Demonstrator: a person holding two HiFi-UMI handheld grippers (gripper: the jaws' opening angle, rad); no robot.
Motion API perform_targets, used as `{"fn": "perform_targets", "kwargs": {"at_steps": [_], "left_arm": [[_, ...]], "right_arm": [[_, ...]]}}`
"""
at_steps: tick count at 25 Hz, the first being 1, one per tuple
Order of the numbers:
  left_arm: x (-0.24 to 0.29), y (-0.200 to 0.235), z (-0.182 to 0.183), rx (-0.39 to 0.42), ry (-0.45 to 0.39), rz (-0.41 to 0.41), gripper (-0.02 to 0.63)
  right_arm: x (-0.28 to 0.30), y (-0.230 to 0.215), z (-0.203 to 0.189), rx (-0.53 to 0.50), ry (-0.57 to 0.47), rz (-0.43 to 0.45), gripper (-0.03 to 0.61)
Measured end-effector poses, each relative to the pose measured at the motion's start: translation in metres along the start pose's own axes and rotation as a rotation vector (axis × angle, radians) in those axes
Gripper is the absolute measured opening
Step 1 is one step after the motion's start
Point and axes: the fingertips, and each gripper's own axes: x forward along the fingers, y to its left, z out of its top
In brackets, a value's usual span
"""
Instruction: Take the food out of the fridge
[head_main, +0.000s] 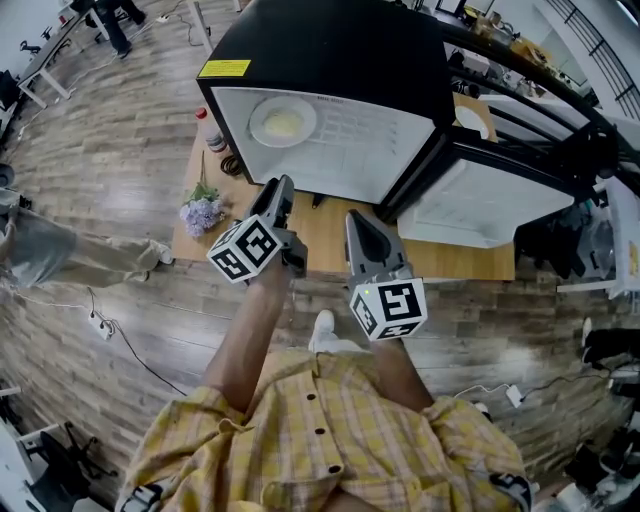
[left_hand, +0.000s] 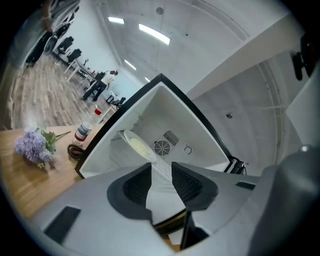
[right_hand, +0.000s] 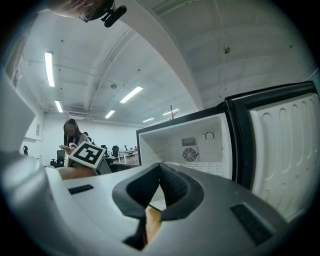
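Plate of food (head_main: 283, 122) sits in open fridge (head_main: 330, 50), upper centre of head view. Left gripper (left_hand: 161, 169) jaws apart, empty. Right gripper (right_hand: 160, 167) closed, empty. Plate likely rigid, slick and breakable: pinch near rim, keep level.

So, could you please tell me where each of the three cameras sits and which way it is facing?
Head view: on the person's head, facing steeply down at the open black, white-lined fridge; forearms, yellow checked shirt, left gripper, right gripper show.
Left gripper view: on the left gripper, tilted, facing into the fridge; its open jaws show.
Right gripper view: on the right gripper, level, facing the fridge; its closed jaws show.
Shared: head and left gripper views both show the white plate of pale yellow food.
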Motion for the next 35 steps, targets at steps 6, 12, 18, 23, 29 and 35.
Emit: {"fn": "perform_targets", "kwargs": {"at_steps": [6, 12, 18, 23, 29, 35], "left_arm": [[0.014, 0.014, 0.004, -0.204, -0.038, -0.015, 0.121], [0.026, 0.024, 0.003, -0.371, -0.072, -0.03, 0.144], [0.04, 0.041, 0.003, -0.531, -0.116, -0.025, 0.144], [0.052, 0.051, 0.013, -0.568, -0.149, -0.017, 0.144], [0.064, 0.056, 0.018, -0.631, -0.17, -0.012, 0.144], [0.08, 0.07, 0.017, -0.688, -0.171, 0.01, 0.146]], "right_arm": [[0.005, -0.005, -0.005, 0.011, 0.004, 0.005, 0.008], [0.008, -0.008, -0.008, 0.005, 0.012, 0.008, 0.008], [0.012, -0.011, -0.007, 0.001, 0.011, 0.009, 0.008], [0.012, -0.016, -0.007, 0.001, 0.017, 0.002, 0.008], [0.015, -0.02, -0.009, 0.001, 0.022, 0.0, 0.008], [0.016, -0.025, -0.012, 0.007, 0.028, -0.008, 0.008]]}}
